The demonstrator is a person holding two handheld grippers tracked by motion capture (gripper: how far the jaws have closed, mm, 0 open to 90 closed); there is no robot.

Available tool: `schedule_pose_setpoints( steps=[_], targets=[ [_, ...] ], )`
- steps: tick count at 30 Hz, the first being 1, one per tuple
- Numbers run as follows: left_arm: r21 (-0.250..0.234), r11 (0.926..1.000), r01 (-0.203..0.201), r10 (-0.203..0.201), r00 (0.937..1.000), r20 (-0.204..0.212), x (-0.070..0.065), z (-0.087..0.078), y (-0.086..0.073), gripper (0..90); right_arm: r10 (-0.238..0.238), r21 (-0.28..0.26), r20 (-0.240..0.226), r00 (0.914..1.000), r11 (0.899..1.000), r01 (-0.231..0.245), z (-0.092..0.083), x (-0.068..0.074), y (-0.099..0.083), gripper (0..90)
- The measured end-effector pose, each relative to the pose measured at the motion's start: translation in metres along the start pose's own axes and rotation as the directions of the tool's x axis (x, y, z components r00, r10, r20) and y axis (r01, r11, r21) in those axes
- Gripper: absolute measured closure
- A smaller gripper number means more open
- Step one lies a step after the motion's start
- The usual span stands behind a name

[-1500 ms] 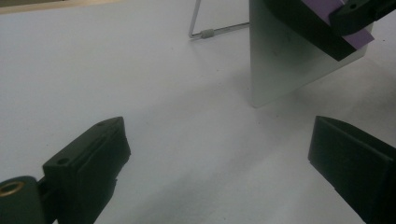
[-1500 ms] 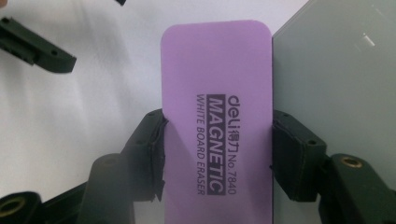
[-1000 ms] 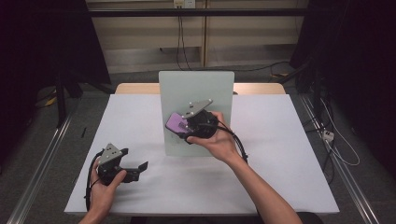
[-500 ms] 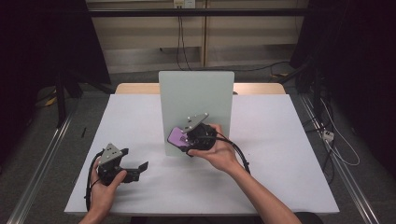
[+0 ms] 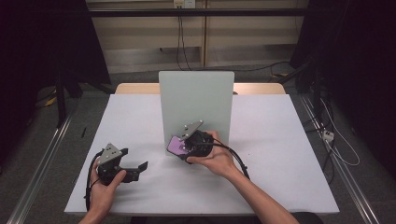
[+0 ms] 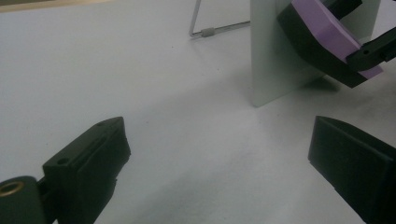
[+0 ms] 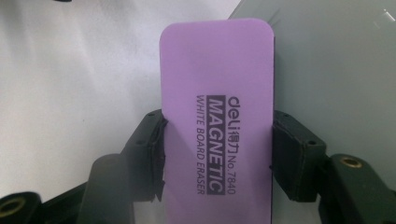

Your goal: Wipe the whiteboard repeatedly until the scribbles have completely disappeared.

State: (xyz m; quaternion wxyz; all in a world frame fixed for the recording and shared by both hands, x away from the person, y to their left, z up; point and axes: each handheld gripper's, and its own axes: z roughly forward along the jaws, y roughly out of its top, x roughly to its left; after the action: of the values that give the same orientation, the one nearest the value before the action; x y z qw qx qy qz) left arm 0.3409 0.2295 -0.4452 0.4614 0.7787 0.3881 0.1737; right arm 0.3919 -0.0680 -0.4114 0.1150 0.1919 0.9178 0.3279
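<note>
Bright, even overhead light on the table (image 5: 280, 154); dark surroundings, soft shadows, slight blur.

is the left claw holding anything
No, the left claw is open, its jaws wide apart over bare white table, while the purple eraser sits beyond them.

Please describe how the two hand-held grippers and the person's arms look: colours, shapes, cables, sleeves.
Both grippers, left gripper and right gripper, are black, each with a grey three-cornered plate on top and a black cable trailing from it. The jaws are blocky black pieces with small screw holes; brass-coloured fittings sit near their bases. The forearms are bare, with no sleeves in view.
</note>
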Motion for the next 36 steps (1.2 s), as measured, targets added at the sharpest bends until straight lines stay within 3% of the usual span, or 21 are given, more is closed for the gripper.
schedule_pose_setpoints(
  steps=[13, 17, 29, 36],
  targets=[
    [-0.006, 1.0000, 0.002, -0.002, 1.0000, 0.000, 0.000, 0.000, 0.000, 4.8, 0.019, -0.100, 0.064, 0.9977, 0.995, -0.012, -0.028, -0.016, 0.029, 42.0],
    [-0.007, 1.0000, 0.003, -0.003, 1.0000, 0.003, 0.000, 0.000, 0.000, 4.8, 0.006, -0.098, 0.073, 0.9973, 0.995, 0.001, -0.022, -0.011, 0.032, 42.0],
    [-0.009, 1.0000, 0.001, -0.001, 1.0000, 0.002, 0.000, -0.001, 0.000, 4.8, -0.022, -0.033, 0.004, 0.9998, 0.999, 0.022, 0.015, 0.007, 0.024, 42.1],
    [-0.005, 1.0000, -0.001, 0.001, 1.0000, 0.000, 0.000, -0.002, 0.000, 4.8, -0.035, 0.035, -0.033, 0.9988, 0.999, 0.036, 0.028, 0.013, 0.016, 42.1]
  ],
)
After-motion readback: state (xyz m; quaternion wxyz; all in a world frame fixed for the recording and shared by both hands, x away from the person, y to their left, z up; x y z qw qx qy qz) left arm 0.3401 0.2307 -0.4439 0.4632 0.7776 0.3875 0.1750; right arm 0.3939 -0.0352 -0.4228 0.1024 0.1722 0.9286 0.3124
